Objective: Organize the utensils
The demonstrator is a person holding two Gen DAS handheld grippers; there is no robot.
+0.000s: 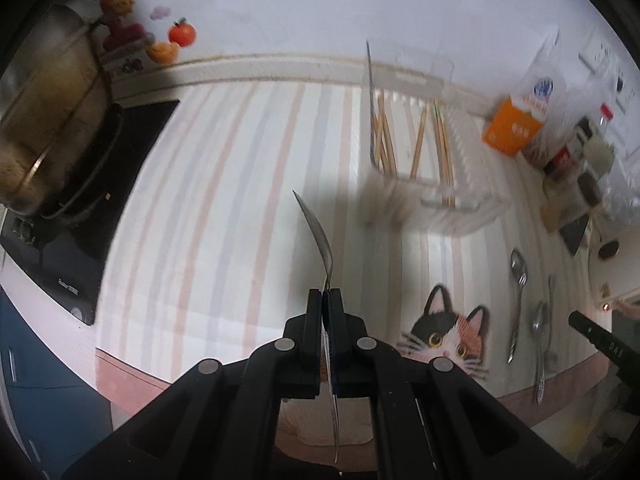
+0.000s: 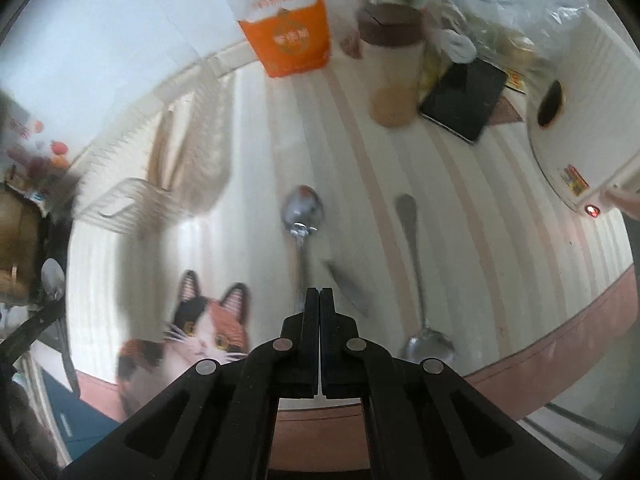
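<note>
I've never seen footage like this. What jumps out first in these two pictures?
Probably the black left gripper low in the middle of its own view, clamped on a shiny spoon seen edge-on above the striped mat. Next, the calico cat picture on the mat's near right part, with two more spoons lying to its right. Behind stands a clear rack of chopsticks.

Three spoons show: one clamped, two lying on the mat. One rack holds several chopsticks; exact number unclear.
</note>
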